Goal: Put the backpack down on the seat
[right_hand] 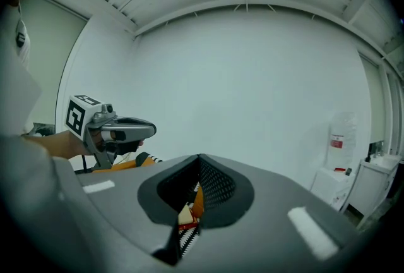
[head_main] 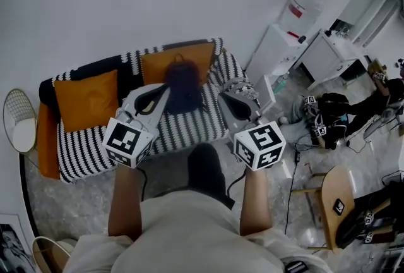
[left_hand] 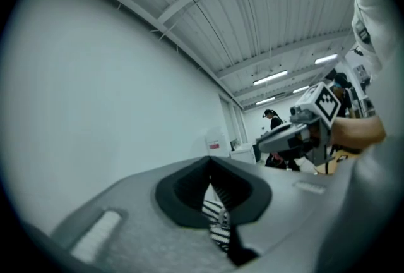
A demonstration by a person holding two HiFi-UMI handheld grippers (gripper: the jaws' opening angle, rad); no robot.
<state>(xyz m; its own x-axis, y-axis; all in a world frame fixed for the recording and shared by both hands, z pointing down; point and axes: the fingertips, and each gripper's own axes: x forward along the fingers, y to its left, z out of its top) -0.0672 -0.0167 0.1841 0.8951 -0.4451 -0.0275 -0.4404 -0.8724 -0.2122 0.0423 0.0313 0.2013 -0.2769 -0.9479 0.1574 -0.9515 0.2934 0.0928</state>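
Observation:
A dark backpack (head_main: 183, 85) stands upright on the black-and-white striped sofa seat (head_main: 189, 129), leaning against an orange back cushion (head_main: 158, 63). My left gripper (head_main: 164, 91) hovers just left of it and my right gripper (head_main: 222, 98) just right of it. Both are shut with nothing between the jaws, and neither touches the bag. In the left gripper view the shut jaws of my left gripper (left_hand: 211, 161) show striped fabric through their gap, and the right gripper (left_hand: 297, 133) is off to the side. In the right gripper view my right gripper (right_hand: 199, 158) also has its jaws together, with the left gripper (right_hand: 113, 129) beside it.
A second orange cushion (head_main: 87, 100) lies at the sofa's left end. A wire side table (head_main: 19, 120) stands left of the sofa. White cabinets (head_main: 328, 57) and a water dispenser (head_main: 303, 9) stand to the right. A wooden chair (head_main: 338, 202) and cables are at the lower right.

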